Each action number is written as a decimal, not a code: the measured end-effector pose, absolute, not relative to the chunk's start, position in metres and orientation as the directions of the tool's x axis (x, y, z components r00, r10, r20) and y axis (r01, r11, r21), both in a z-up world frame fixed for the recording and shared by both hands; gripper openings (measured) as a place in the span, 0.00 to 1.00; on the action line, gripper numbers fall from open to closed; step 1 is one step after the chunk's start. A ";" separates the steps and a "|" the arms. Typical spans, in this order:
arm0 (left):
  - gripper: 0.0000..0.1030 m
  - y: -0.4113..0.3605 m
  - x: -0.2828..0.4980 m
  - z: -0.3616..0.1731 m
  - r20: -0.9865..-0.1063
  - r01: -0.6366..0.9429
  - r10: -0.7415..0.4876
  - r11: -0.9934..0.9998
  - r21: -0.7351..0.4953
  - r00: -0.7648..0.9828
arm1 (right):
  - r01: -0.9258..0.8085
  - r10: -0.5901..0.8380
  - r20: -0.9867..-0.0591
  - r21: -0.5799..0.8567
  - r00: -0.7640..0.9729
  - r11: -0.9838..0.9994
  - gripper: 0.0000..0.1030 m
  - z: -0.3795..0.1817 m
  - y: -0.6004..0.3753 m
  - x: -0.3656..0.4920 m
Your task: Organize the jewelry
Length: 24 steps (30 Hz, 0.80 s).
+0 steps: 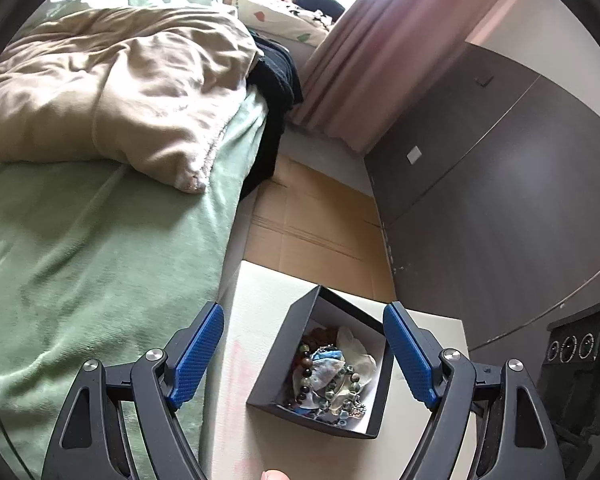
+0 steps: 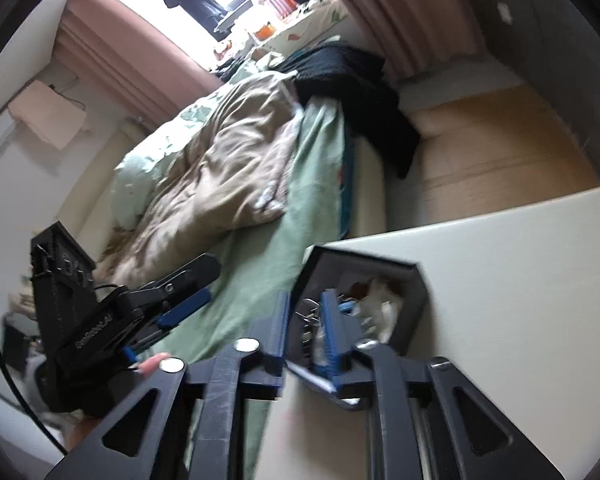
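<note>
A black box [image 1: 272,360] with a white inside stands on a white table [image 1: 256,292]. It holds a heap of jewelry [image 1: 328,376]: bead bracelets, chains and clear pouches. My left gripper [image 1: 304,356] is open above the box, its blue pads to either side of it. In the right wrist view the box [image 2: 412,292] is blurred. My right gripper [image 2: 306,328] has its fingers nearly closed over the box's near corner, with a thin metal piece [image 2: 306,314] between the pads. The left gripper [image 2: 180,300] shows at the left there.
A bed with a green sheet [image 1: 92,248] and a beige duvet [image 1: 112,92] lies left of the table. A dark wardrobe [image 1: 500,168] stands on the right. Wooden floor [image 1: 316,216] runs between them. Pink curtains [image 1: 364,40] hang at the back.
</note>
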State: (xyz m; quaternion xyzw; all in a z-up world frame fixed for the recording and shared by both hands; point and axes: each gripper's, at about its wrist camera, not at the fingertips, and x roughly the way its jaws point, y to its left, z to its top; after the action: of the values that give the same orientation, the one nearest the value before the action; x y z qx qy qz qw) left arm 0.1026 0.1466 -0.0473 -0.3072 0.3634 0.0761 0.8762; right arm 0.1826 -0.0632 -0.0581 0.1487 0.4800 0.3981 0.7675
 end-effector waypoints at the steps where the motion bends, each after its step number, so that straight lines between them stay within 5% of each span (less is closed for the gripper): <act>1: 0.80 0.147 0.102 -0.048 -0.687 -0.358 -0.091 0.799 -0.482 0.721 | -0.465 0.745 -0.619 0.599 0.247 0.652 0.51 -0.057 -0.066 0.182; 24: 0.84 0.066 0.082 -0.028 -0.698 -0.260 -0.036 0.914 -0.313 0.715 | -0.388 0.545 -0.702 0.393 0.458 0.834 0.59 -0.019 -0.167 0.153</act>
State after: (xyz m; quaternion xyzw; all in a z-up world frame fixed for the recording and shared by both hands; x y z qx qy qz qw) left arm 0.0817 0.0656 -0.0276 -0.1984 0.3723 0.0619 0.9045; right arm 0.1526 -0.1669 -0.0195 0.0887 0.4421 0.2745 0.8493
